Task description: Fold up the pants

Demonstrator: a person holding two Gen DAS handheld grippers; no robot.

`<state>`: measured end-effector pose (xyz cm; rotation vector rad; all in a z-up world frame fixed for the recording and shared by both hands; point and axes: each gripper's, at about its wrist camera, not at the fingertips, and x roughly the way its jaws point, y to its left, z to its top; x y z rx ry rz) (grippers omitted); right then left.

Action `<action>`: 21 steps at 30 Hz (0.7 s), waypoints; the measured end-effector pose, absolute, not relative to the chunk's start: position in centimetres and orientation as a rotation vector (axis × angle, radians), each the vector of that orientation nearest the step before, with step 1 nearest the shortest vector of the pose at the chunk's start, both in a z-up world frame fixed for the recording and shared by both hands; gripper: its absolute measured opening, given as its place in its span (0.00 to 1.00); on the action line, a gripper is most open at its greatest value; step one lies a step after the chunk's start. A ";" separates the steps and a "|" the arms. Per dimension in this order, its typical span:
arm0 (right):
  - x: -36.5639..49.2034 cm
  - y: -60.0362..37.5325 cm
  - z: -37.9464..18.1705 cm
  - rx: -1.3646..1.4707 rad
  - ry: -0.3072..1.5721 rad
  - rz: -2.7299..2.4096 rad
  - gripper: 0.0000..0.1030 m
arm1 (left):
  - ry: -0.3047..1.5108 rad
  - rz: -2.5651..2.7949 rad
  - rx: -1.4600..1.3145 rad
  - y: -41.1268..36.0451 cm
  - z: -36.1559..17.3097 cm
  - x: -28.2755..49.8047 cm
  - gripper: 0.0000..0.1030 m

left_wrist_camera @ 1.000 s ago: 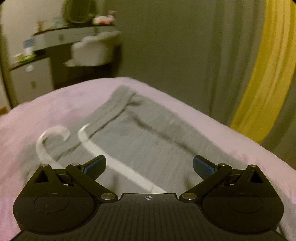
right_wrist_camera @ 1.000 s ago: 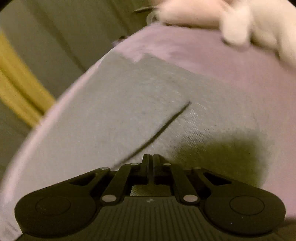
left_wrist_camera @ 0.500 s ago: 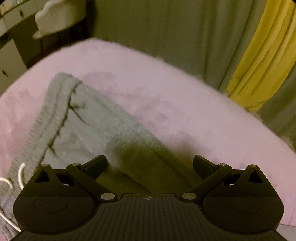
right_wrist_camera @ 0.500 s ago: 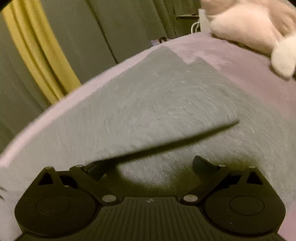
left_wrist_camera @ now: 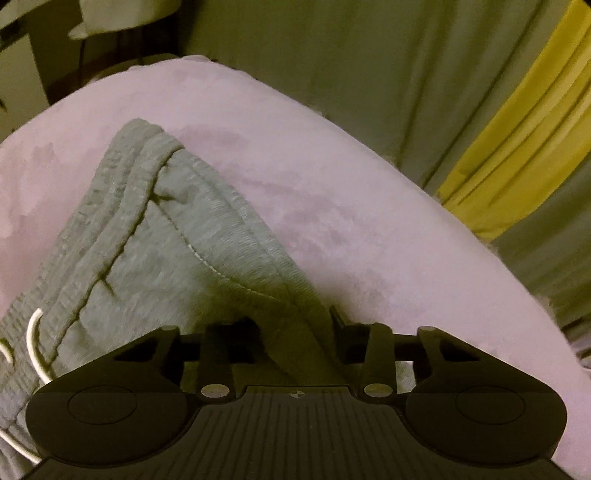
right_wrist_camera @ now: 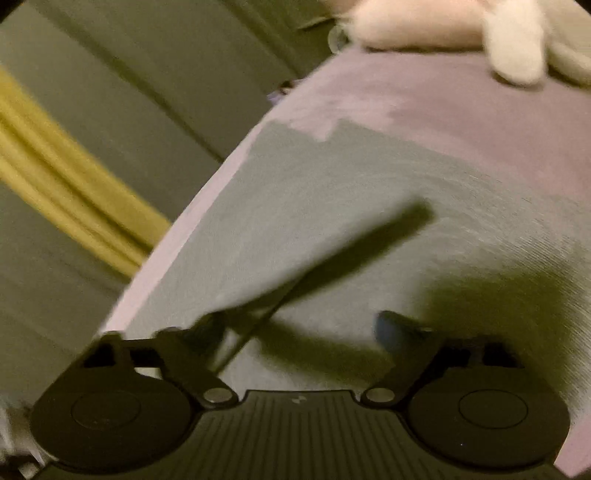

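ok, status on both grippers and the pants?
Left gripper shut on pants side edge below waistband. Right gripper open, low over the legs. Pants flat on bed. Plush toy beyond, clear of pants.

You are working in a home bedroom. Note the bed [left_wrist_camera: 332, 192] with its pink plush cover, the grey and yellow curtains [left_wrist_camera: 509, 147] close behind it, a white chair [left_wrist_camera: 122, 14] at a dresser, and a fluffy soft toy [right_wrist_camera: 461, 22] lying on the bed.
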<state>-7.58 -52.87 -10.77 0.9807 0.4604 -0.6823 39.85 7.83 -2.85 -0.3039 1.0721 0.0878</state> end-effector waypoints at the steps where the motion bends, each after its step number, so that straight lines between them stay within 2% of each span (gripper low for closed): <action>1: -7.8 -53.0 -10.7 0.989 0.454 -0.696 0.45 | 1.069 0.083 -0.313 8.0 -2.6 39.7 0.34; 3: -7.9 -53.3 -10.8 1.029 0.444 -0.701 0.39 | 1.058 0.066 -0.324 8.2 -1.9 39.2 0.31; 5: -8.1 -53.7 -10.9 1.093 0.425 -0.671 0.43 | 1.044 0.047 -0.324 8.6 -1.3 38.6 0.29; 6: -8.4 -53.8 -10.9 1.131 0.410 -0.651 0.55 | 1.037 0.038 -0.331 8.8 -1.0 38.3 0.28; 7: -8.8 -53.9 -11.0 1.179 0.383 -0.625 0.75 | 1.031 0.026 -0.344 9.2 -0.6 37.8 0.28; 9: -9.3 -54.1 -11.3 1.230 0.357 -0.609 0.90 | 1.024 0.011 -0.368 9.8 -0.4 37.3 0.26; 11: -9.0 -54.0 -11.5 1.216 0.372 -0.611 0.89 | 1.026 0.003 -0.393 10.3 -0.3 36.9 0.26; 14: -8.3 -53.6 -11.1 1.175 0.384 -0.604 0.79 | 1.029 -0.005 -0.418 10.9 -0.5 36.7 0.27; 17: -7.4 -53.5 -11.1 1.156 0.393 -0.619 0.78 | 1.045 0.004 -0.413 10.8 -1.0 37.0 0.29; 21: -6.4 -53.5 -11.0 1.092 0.418 -0.634 0.74 | 1.060 0.015 -0.382 10.2 -1.5 38.0 0.38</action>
